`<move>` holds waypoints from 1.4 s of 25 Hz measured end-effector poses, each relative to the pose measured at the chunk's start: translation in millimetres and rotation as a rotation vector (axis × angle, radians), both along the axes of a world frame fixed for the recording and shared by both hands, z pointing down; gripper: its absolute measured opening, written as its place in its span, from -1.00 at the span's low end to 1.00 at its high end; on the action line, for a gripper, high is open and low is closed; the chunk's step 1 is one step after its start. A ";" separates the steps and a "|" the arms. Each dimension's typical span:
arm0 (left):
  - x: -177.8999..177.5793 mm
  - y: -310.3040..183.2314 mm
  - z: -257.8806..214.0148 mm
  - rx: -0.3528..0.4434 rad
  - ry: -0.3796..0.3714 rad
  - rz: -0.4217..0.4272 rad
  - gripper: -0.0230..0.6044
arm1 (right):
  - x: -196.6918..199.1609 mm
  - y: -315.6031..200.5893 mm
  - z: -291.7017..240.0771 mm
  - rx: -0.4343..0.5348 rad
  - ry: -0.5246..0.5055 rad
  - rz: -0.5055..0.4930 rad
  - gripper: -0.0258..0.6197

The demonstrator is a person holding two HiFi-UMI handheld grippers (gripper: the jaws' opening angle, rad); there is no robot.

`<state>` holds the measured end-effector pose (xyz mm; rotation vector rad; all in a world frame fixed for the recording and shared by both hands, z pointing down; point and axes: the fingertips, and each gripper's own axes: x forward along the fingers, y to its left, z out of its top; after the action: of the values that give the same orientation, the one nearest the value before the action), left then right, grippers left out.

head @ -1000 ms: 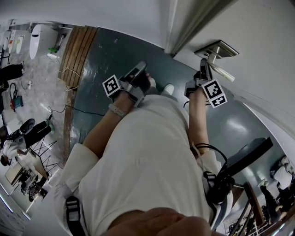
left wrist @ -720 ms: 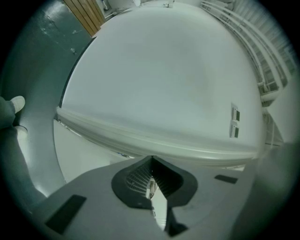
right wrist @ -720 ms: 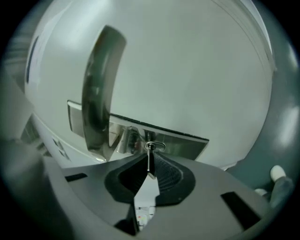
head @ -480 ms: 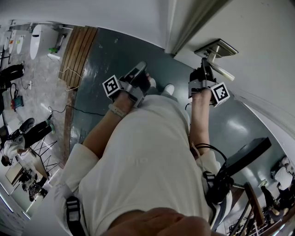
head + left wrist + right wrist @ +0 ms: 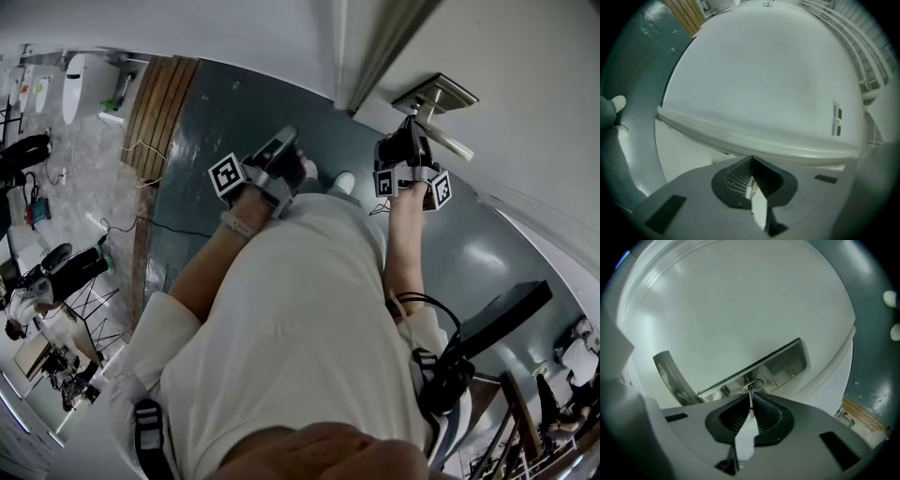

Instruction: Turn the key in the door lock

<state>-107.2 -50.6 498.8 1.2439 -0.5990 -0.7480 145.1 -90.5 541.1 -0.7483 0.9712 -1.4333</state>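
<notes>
Steel key (image 5: 750, 394), seated in the lock plate (image 5: 780, 364), is pinched in the nearly closed jaws of the right gripper (image 5: 751, 405), which has rolled markedly within the last second, so the turn looks under way; the left gripper (image 5: 751, 177) idles, closed on nothing.

Ahead of the right gripper (image 5: 750, 397), the lock plate (image 5: 778, 364) and the handle (image 5: 670, 376) are polished, mirror-like metal, set on a smooth, matt white door (image 5: 740, 301). The thin key (image 5: 750, 404) between its ribbed black pads (image 5: 730, 416) is bright metal. The gripper's body looks like matt grey plastic. Beneath it, the grey floor (image 5: 469, 253) is glossy.
</notes>
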 end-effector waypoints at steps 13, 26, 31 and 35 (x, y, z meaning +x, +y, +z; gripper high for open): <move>4.2 -1.2 -0.4 -0.003 0.006 0.008 -0.90 | 1.8 4.4 -0.3 0.076 0.039 -0.033 -0.78; 11.4 -5.9 2.6 -0.017 0.020 0.033 -0.90 | -7.6 43.3 -21.9 0.020 2.073 -0.320 -0.65; 11.4 -4.1 1.6 -0.016 0.020 0.027 -0.90 | -16.6 31.9 -16.4 -0.021 2.610 -0.379 -0.65; 9.9 -3.2 0.7 -0.016 0.021 0.018 -0.90 | -22.0 17.5 -8.5 -0.034 2.762 -0.371 -0.65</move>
<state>-97.3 -53.8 499.5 1.2237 -0.5749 -0.7392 123.1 -73.0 532.5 -2.6014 2.9083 0.5244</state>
